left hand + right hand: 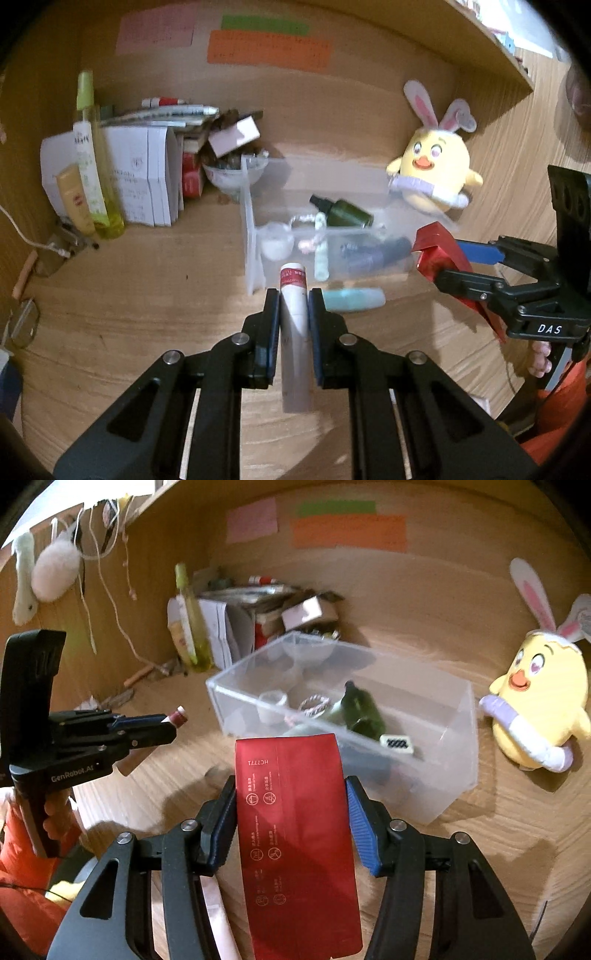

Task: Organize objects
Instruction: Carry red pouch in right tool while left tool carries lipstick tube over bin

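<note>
1. The left gripper (293, 295) is squeezing a thin white tube (294, 332) with a red band near its top. Its black jaws are almost together, pressing both sides of the tube.
2. The right gripper (291, 794) is holding a shiny red foil packet (295, 842) that is flat, smooth and printed with small white signs. Its blue ribbed pads (360, 827) are touching the packet's two edges, about half apart.
3. A clear plastic box (436, 775) with straight see-through walls is sitting near the middle of the wooden desk (147, 295).
4. A dark green bottle (360, 710) is lying inside the box, beside a small round clear cup (273, 705).
5. A soft pale blue-green tube (352, 299) is lying on the desk just in front of the box.
6. A fluffy yellow chick toy (434, 170) with bunny ears is standing by the right end of the box.
7. White paper boxes (147, 173) and a tall yellow-green bottle (94, 162) are standing at the back left corner.
</note>
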`<state>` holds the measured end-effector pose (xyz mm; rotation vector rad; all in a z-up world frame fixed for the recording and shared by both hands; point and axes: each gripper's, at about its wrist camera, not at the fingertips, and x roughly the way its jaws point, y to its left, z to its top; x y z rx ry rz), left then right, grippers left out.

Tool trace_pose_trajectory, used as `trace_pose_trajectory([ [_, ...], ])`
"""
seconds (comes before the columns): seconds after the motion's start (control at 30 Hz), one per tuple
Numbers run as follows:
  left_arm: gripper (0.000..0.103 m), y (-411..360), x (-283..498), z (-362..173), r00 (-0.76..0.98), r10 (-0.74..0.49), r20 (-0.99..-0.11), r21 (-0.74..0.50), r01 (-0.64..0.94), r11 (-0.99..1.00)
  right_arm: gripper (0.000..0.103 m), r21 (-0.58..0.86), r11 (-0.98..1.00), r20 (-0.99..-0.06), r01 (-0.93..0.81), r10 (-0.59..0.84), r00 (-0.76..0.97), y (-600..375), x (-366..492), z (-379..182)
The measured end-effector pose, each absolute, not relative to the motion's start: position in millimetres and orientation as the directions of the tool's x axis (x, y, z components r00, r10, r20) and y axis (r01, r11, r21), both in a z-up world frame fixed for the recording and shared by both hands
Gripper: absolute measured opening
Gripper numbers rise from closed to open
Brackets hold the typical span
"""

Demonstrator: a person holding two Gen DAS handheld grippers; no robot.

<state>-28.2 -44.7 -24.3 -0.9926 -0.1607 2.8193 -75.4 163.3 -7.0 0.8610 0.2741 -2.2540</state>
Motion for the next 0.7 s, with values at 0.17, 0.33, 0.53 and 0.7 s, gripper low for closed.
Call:
trace_pose_trajectory([
  [0.17, 0.014, -40.3, -32.8, -9.4, -0.790, 0.178, -0.587, -0.144, -0.114, -0.983, 0.052, 0.060, -0.746, -0.612, 0.663, -0.553, -0.566, 170.0, -78.9, 6.0],
  [0.33, 0.014, -33.9, -41.7, 1.4, -0.807, 0.173, -0.565, -0.120, -0.127, -0.985, 0.052, 0.065, -0.756, -0.577, 0.651, -0.561, -0.594, 173.0, -83.2, 18.7],
  [0.53, 0.014, -30.5, -55.8, 12.1, -0.817, 0.182, -0.546, -0.122, -0.137, -0.983, 0.052, 0.064, -0.770, -0.534, 0.635, -0.564, -0.630, 177.8, -89.0, 34.3],
  [0.7, 0.014, -25.8, -65.1, 20.9, -0.829, 0.179, -0.530, -0.106, -0.144, -0.984, 0.052, 0.073, -0.785, -0.512, 0.616, -0.559, -0.652, 182.3, -101.6, 43.4],
])
